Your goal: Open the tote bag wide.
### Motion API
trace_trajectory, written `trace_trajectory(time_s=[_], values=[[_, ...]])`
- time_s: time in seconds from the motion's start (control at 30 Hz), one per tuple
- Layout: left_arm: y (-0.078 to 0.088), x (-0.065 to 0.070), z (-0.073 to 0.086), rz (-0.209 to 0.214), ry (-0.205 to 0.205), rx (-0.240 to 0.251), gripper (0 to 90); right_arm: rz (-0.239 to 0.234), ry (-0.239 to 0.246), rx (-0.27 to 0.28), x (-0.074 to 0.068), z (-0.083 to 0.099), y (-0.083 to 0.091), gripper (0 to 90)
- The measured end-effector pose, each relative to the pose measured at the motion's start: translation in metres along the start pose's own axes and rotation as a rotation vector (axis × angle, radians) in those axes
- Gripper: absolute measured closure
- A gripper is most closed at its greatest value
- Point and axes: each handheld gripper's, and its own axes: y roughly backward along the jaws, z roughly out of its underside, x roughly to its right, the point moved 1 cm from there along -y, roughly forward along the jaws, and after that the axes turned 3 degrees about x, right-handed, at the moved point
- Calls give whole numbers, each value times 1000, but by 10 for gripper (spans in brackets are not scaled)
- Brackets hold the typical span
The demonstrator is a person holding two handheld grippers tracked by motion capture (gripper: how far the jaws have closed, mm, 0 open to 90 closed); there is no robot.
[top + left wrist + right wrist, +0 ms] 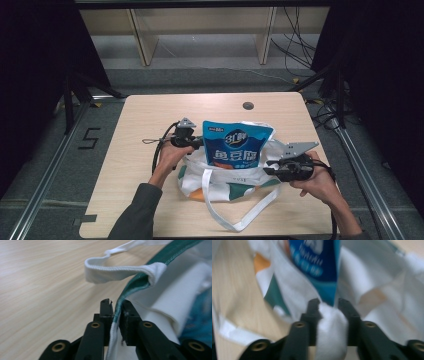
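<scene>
Two grippers — left gripper (pixel 196 142), right gripper (pixel 270 167) — clamp the tote bag's (pixel 220 182) rim; a slipping hem might let the snack pouch (pixel 236 145) topple.

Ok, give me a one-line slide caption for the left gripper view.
Left gripper clamps the green-trimmed rim of the white tote bag, a handle loop hanging over the wooden table.

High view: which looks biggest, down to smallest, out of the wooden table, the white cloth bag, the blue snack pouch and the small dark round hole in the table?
1. Light wooden table
2. White cloth tote bag with green and orange patches
3. Blue snack pouch, partly inside the bag
4. Small dark round hole
</scene>
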Motion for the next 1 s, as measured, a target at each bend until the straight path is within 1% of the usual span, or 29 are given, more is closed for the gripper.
trace_trajectory(time_s=[0.03,0.07,0.1,0.13,0.17,0.2,0.23,0.27,0.3,0.33,0.37,0.4,0.43,0.47,0.5,0.53,0.57,0.6,0.63,0.67,0.73,0.77,0.8,0.83,0.87,0.9,0.93,0.97,1.0], values=[[-2,-3,-1,-15,1,-14,827,-7,18,-15,-1,3,2,763],[-3,-6,-1,-28,4,-24,833,-19,14,-23,-5,5,3,767],[-7,-11,-2,-32,31,-36,836,-24,33,-28,-6,7,5,769],[-11,-15,-1,-33,69,-45,833,-35,33,-38,-11,10,6,772],[-15,-19,1,-50,72,-70,828,-39,24,-47,-14,15,5,775],[-18,-21,3,-54,77,-84,824,-36,9,-50,-17,19,-1,777],[-22,-23,7,-54,87,-102,824,-48,10,-79,-18,23,-4,778],[-31,-24,13,-50,109,-113,820,-51,9,-99,-21,28,-12,779],[-34,-24,15,-47,109,-124,817,-59,-4,-126,-25,35,-24,783],[-40,-24,21,-46,110,-147,817,-60,-3,-146,-27,37,-28,785],[-42,-23,23,-43,131,-113,835,-69,-2,-188,-31,41,-36,787],[-41,-24,23,-40,125,-121,832,-85,6,-202,-36,46,-43,787],[-41,-24,22,-42,117,-126,826,-71,5,-183,-38,47,-45,787],[-39,-24,22,-50,121,-123,809,-75,47,-184,-35,45,-44,787],[-37,-24,20,-47,129,-100,800,-69,-4,-188,-37,46,-43,786],[-33,-22,18,-55,123,-94,790,-74,-2,-181,-36,46,-43,782],[-31,-22,16,-51,109,-92,775,-73,-24,-189,-36,45,-42,769],[-29,-22,14,-47,108,-79,763,-76,-27,-180,-35,44,-41,750],[-23,-21,11,-46,116,-66,741,-65,-41,-179,-35,43,-40,721],[-19,-21,9,-43,120,-57,713,-78,-61,-171,-35,39,-36,660],[-7,-19,3,-23,115,-41,655,-94,-52,-118,-33,32,-26,580],[4,-17,-2,-32,128,-12,606,-92,-63,-83,-33,26,-18,543],[9,-16,-4,-37,137,-1,541,-68,-63,-23,-31,15,-5,495],[17,-16,-5,-38,130,2,520,-52,-64,5,-30,10,1,486],[23,-14,-6,-48,125,12,523,-29,-73,50,-28,4,9,474],[31,-11,-6,-55,112,20,519,-18,-79,78,-26,0,14,461],[40,-7,-5,-48,101,24,517,2,-101,111,-23,-6,20,459],[45,-5,-4,-43,97,21,517,37,-105,141,-15,-11,26,460],[51,0,-1,-40,85,18,513,60,-105,141,-10,-13,28,458]])
